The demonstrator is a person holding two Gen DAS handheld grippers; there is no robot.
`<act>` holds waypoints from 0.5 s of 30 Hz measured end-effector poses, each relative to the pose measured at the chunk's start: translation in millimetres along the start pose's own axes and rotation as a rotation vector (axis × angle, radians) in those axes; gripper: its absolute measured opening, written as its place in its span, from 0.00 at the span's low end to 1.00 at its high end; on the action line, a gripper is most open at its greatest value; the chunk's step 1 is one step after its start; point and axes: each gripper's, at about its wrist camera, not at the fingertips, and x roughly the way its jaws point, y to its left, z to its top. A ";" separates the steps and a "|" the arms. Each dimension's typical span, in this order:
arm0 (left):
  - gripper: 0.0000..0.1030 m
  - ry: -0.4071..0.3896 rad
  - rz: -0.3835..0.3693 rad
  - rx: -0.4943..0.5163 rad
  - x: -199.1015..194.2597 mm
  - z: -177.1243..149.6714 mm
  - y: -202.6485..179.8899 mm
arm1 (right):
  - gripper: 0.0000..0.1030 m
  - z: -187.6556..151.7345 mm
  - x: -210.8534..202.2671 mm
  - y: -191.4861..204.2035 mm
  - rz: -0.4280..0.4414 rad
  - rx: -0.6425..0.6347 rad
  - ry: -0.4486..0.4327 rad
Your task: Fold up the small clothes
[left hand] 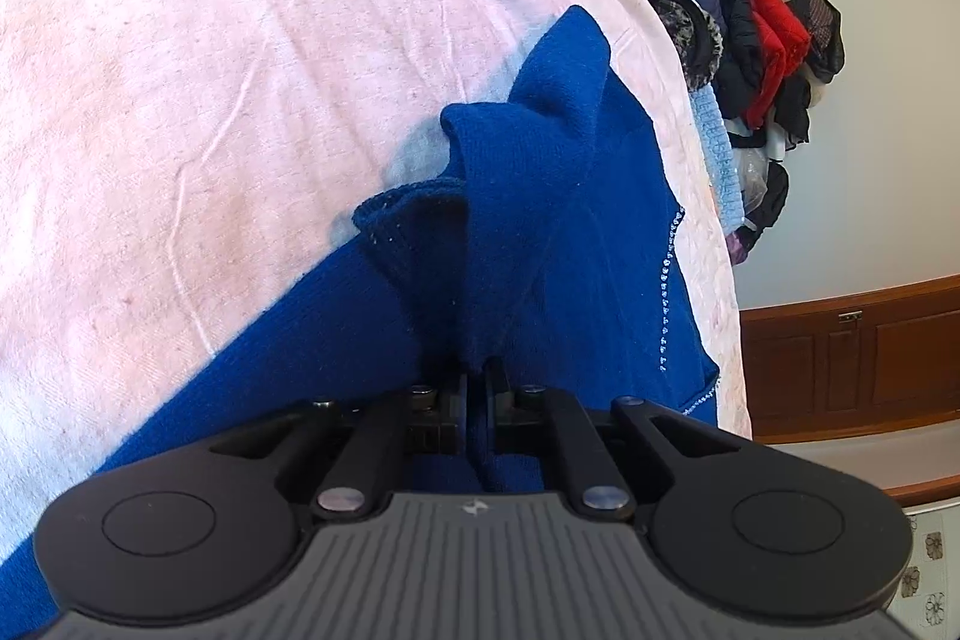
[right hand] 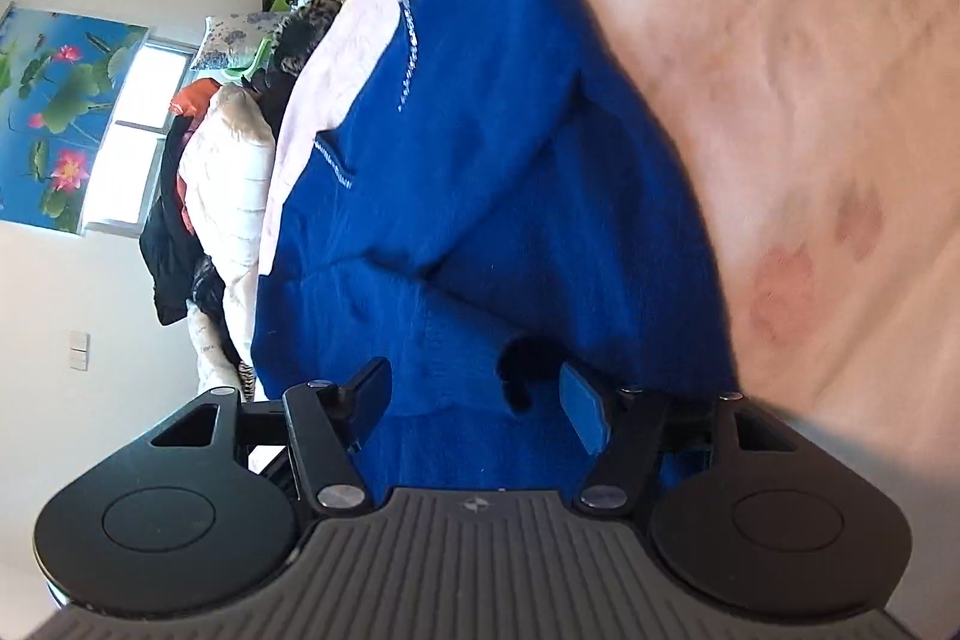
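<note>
Left claw pinching one blue sweater; right claw spread wide.

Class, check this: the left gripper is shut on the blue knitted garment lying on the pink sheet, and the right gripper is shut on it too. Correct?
Not quite. The right gripper is open above the blue knitted garment, as the right wrist view shows. The left gripper is shut on it, over the pink sheet.

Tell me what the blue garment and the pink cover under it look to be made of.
Blue garment: looks like knitted wool or acrylic, matte; fine ribbing and a looped knit edge show, with a line of small shiny studs. Pink cover: seemingly brushed cotton or flannel, matte and slightly fuzzy, with soft creases and a faint weave. Fibre content cannot be confirmed.
</note>
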 end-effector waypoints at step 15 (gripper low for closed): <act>0.06 0.013 -0.025 -0.010 -0.2 0.7 6.7 | 0.30 9.8 -11.9 51.2 -0.073 -0.365 -0.042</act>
